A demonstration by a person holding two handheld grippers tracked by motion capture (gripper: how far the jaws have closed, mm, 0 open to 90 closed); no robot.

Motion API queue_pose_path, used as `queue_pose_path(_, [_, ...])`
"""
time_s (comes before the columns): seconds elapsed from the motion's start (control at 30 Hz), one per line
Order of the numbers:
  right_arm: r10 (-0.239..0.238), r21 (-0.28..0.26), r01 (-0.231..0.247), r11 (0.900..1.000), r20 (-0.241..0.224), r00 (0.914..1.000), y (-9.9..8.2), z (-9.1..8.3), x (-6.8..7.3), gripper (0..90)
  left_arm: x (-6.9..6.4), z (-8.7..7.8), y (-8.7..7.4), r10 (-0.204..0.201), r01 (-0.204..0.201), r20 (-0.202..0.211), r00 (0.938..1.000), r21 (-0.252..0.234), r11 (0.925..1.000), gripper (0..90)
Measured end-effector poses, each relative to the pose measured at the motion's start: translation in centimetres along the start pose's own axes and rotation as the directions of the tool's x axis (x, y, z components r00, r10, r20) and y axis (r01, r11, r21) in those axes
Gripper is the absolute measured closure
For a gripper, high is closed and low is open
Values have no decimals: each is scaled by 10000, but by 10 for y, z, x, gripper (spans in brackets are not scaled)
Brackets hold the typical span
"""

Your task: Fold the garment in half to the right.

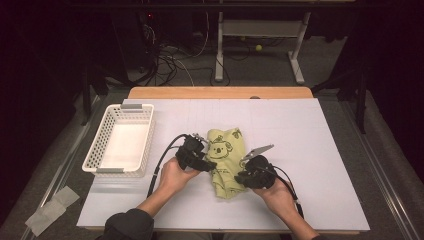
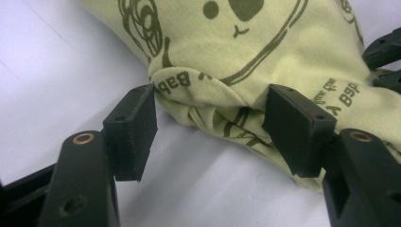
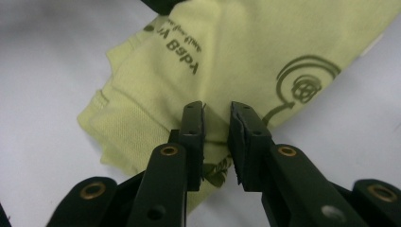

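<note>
Green cloth [image 1: 226, 162] between both grippers' jaws

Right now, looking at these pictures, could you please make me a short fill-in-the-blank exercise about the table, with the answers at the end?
1. The cloth between the two grippers is pale ____ in colour.
2. The animal face printed on the cloth has round ears and looks like a ____.
3. The white basket stands on the person's ____ side of the table.
4. The left gripper has its jaws wide ____ around a fold of the cloth.

Missing words: green; koala; left; open
</note>
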State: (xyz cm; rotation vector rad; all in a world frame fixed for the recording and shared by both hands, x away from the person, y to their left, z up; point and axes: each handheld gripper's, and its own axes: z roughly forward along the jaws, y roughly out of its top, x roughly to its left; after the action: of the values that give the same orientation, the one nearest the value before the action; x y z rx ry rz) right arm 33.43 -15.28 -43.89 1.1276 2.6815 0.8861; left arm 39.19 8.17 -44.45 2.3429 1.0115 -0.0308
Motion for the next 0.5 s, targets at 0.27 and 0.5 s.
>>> queue_pose_path(0.27, [177, -143, -179, 9997, -114, 9998, -5, 4, -1, 703, -1, 1, -5, 152, -149, 271, 9995, -108, 9998, 488])
queue_pose_path(0.5, [216, -176, -218, 9996, -81, 9997, -4, 7, 3, 711, 4, -2, -11, 308, -317, 487, 9983, 174, 9993, 824])
